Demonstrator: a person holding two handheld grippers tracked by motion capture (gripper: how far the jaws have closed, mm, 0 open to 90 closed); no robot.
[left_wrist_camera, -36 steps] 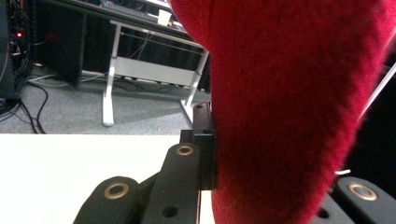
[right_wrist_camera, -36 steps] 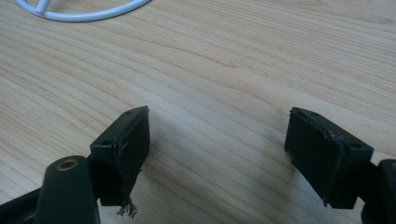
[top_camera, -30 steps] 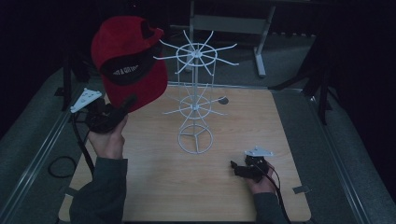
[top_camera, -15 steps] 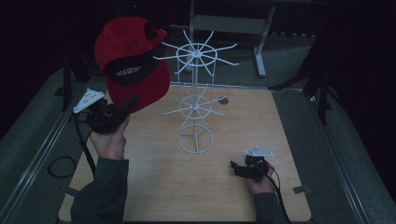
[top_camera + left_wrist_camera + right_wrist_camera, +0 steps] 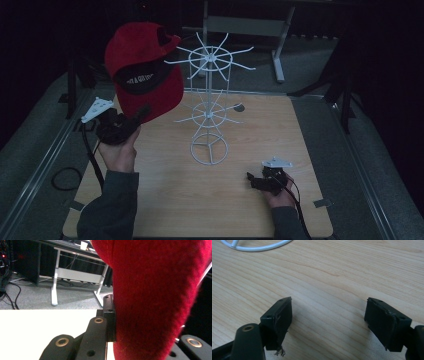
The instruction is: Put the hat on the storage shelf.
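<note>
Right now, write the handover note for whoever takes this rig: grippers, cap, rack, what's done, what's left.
Left gripper: shut on the red cap, held up in the air to the left of the white wire rack; the left gripper view shows the red fabric clamped between its jaws.
Right gripper: open, holding nothing, resting low on the wooden table near the front right, in front of the rack's ring base.
Done: cap is lifted and brought beside the rack's top tier.
Left: the cap hangs on no prong yet; it probably goes on one of the upper prongs, then release.
</note>
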